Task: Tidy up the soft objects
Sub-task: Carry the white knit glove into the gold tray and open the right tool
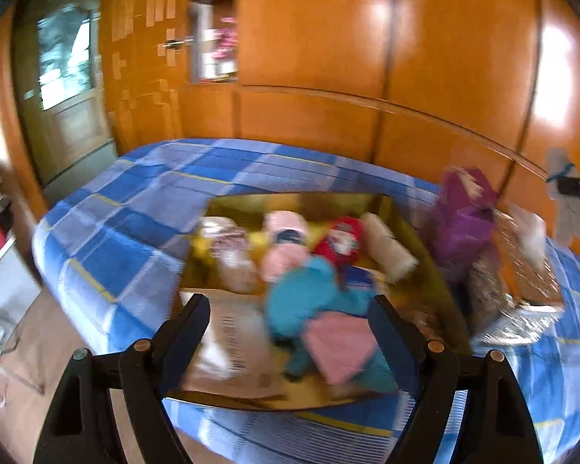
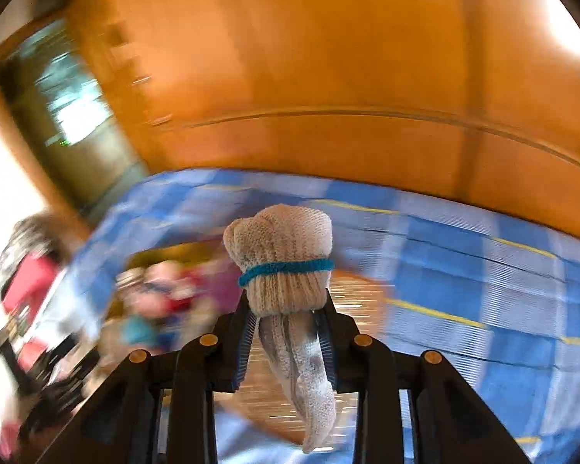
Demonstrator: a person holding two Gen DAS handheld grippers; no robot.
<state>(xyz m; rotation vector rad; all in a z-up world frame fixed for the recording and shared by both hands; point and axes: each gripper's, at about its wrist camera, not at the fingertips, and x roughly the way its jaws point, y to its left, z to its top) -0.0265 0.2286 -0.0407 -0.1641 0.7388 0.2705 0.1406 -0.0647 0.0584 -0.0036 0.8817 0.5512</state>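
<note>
— Our right gripper (image 2: 286, 309) clamps a beige knitted sock bundle (image 2: 280, 259) bound by a teal band, its loose end dangling between the fingers, above the blue checked bedspread (image 2: 464, 270).

— And our left gripper (image 1: 290, 309) stands wide apart, holding nothing, over the gold cardboard box (image 1: 382, 203) of rolled soft items on that bedspread, before the orange wooden wardrobe (image 1: 328, 38).
</note>
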